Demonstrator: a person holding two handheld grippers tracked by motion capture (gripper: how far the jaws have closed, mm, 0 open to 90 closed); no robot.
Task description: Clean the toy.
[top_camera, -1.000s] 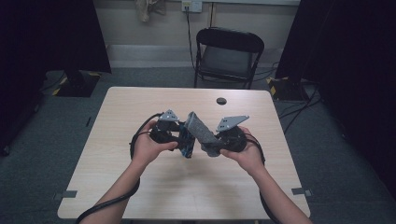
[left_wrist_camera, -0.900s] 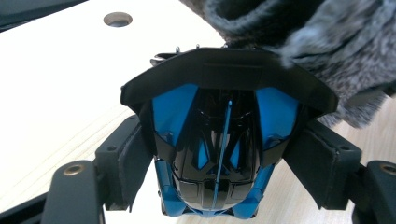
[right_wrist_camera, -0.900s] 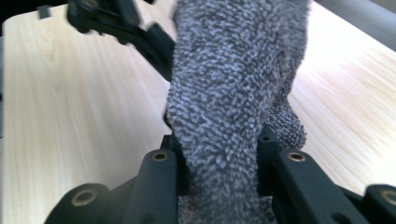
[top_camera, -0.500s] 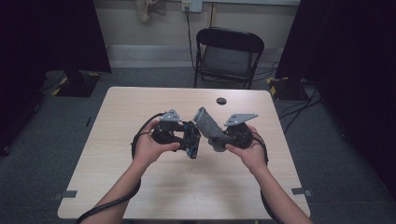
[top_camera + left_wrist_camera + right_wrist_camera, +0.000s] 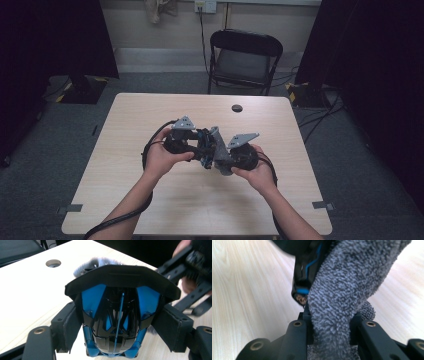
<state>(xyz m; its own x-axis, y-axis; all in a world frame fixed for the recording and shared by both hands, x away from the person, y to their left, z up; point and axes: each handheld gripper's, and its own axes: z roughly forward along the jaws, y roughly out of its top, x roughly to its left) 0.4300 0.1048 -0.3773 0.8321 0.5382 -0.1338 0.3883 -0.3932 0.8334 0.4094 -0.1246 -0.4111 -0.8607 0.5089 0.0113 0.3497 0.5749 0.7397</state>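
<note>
Left gripper [image 5: 120, 325] is clamping a glossy black & blue computer mouse [image 5: 117, 317] between its pads, held above the table [image 5: 150, 120]; the shell is looking hard, light and slippery, so gripping the flanks is prob best. Right gripper [image 5: 329, 330] is pinching a soft grey cloth [image 5: 342, 290] (fluffy, limp), which is pressing against the mouse just ahead of its jaws

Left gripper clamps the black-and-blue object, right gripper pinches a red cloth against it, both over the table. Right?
One slip: the cloth is grey, not red, as the right gripper view shows. Otherwise fine: the left gripper clamps the black-and-blue object, the right gripper pinches the cloth against it, both over the table.
</note>
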